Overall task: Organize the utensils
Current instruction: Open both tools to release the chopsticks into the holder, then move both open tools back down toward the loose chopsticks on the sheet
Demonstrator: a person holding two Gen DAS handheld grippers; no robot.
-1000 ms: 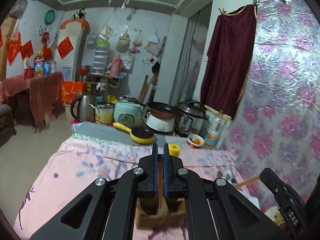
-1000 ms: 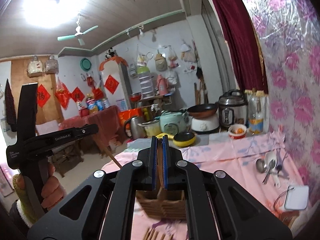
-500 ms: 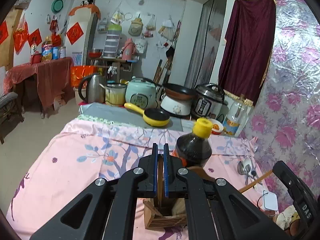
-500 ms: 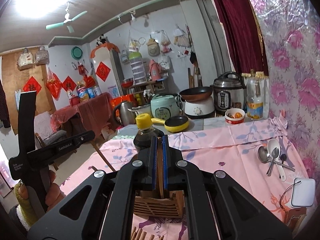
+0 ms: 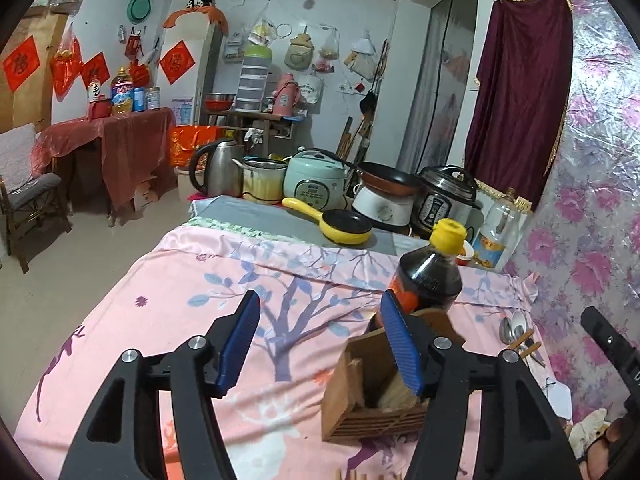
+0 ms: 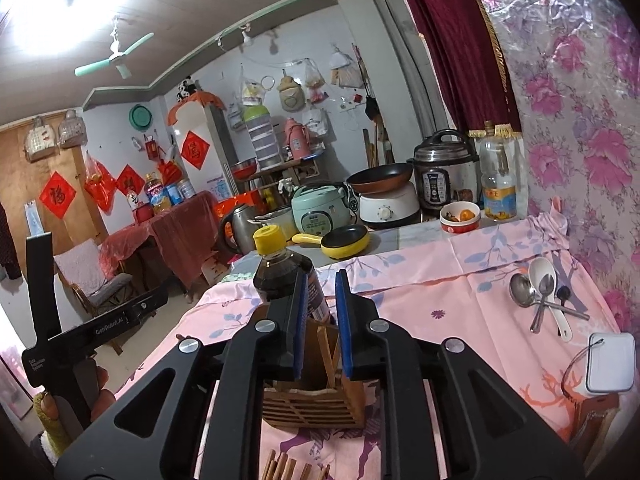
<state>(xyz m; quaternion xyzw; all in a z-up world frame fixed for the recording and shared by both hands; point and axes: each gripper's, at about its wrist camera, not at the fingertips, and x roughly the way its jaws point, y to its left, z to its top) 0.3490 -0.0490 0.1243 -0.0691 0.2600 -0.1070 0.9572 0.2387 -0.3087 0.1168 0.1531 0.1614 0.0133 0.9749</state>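
Note:
A slatted wooden utensil holder stands on the pink flowered tablecloth. My left gripper is opening wide just left of it with nothing between its blue pads; its right finger overlaps the holder's top. My right gripper is over the holder, jaws opening a little, and the holder's upright wooden divider stands loose in the gap. Several spoons lie at the right of the table. Wooden chopsticks show at the bottom edge.
A dark sauce bottle with a yellow cap stands right behind the holder. A white box lies near the spoons. Cookers, a kettle and a yellow pan line the far end. A hand grips the left tool.
Both grippers were shut on the holder's divider and came down with it. Now the left jaws have spread wide and the right jaws have parted slightly. The bottle has come into view.

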